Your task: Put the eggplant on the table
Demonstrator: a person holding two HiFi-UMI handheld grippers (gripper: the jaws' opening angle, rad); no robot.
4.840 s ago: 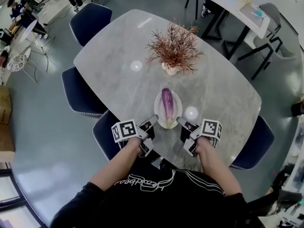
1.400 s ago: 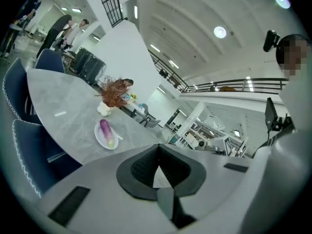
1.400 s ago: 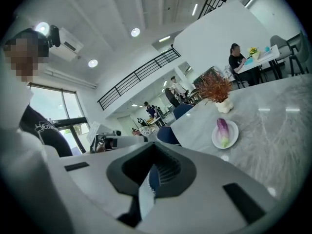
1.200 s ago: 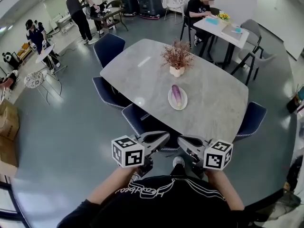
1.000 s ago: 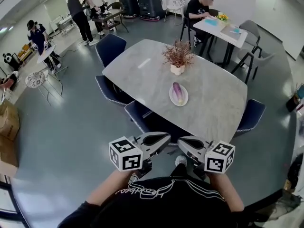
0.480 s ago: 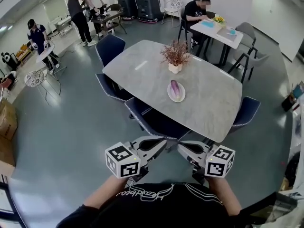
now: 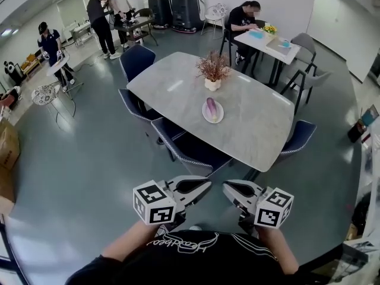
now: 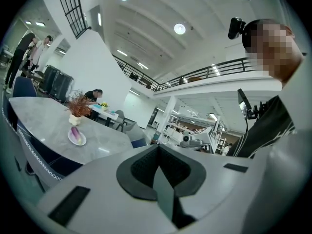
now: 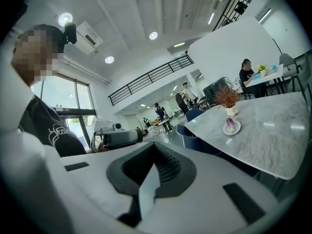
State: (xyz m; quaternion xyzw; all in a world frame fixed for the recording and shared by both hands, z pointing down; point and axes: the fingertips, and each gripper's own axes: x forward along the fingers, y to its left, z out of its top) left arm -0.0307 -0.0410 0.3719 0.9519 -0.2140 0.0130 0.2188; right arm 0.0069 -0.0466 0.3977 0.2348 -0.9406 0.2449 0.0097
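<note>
The eggplant (image 7: 211, 107) lies on a white plate (image 7: 218, 117) mid-way along the table (image 7: 255, 129); the left gripper (image 7: 203, 184) and right gripper (image 7: 228, 189), jaws together and empty, hang well short of the table. The eggplant is probably firm, light and glossy-slippery, so grip mid-body

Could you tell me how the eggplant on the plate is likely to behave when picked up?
The eggplant looks smooth-skinned, so it may slip in a pinch. Its long rounded shape suggests it could roll on the plate if nudged. It probably stays stiff when lifted.
</note>
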